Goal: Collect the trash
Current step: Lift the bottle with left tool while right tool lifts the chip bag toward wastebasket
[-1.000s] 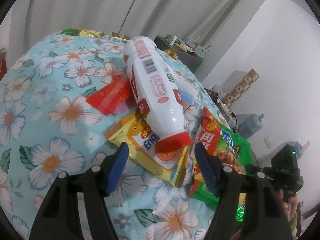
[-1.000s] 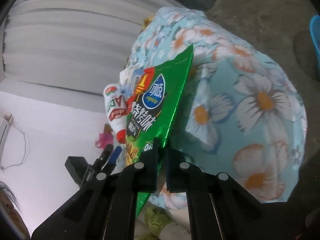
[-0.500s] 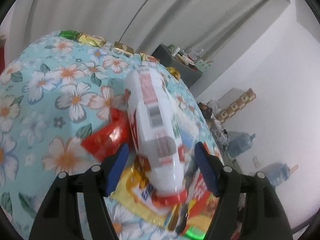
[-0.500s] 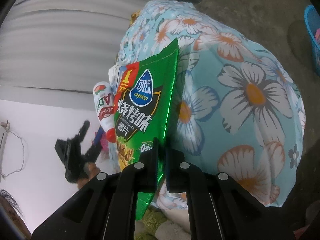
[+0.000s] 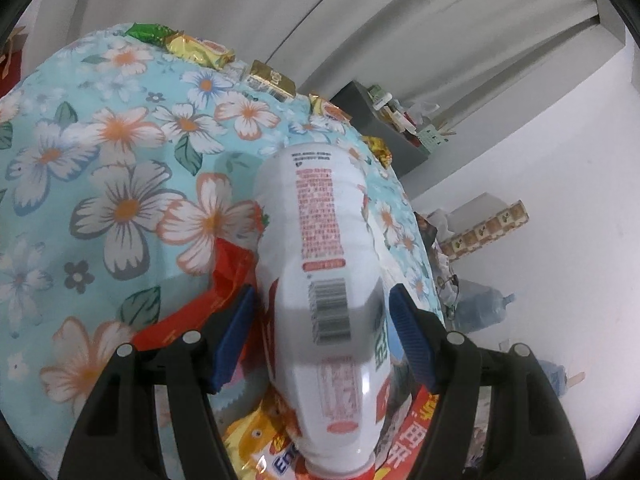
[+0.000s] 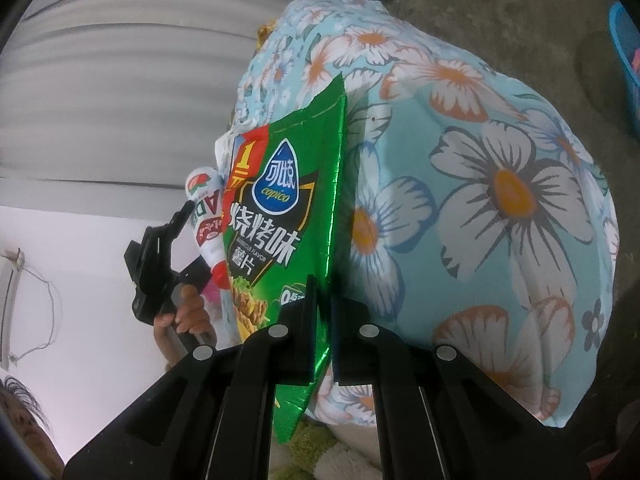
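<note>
Since a second ago the left gripper (image 5: 322, 336) slid forward so its spread fingers now straddle the white bottle (image 5: 320, 280), lying on wrappers near the flowery table's (image 5: 120, 184) edge, not squeezing yet. Right gripper (image 6: 325, 320) pinches the green chip bag (image 6: 280, 216). Next: close on the bottle, then lift.

The bottle (image 5: 320, 280) lay on the surface (image 5: 100, 168), its cap end toward the left gripper (image 5: 322, 340) and its body between that gripper's pads, over a heap of wrappers (image 5: 224, 280). More wrappers (image 5: 200, 48) sat along the surface's far edge. A shelf (image 5: 384, 128) stood behind to the right. The chip bag (image 6: 280, 220) hung upright from the right gripper (image 6: 324, 320), just beside the surface's edge, the bottle behind it to the left.
</note>
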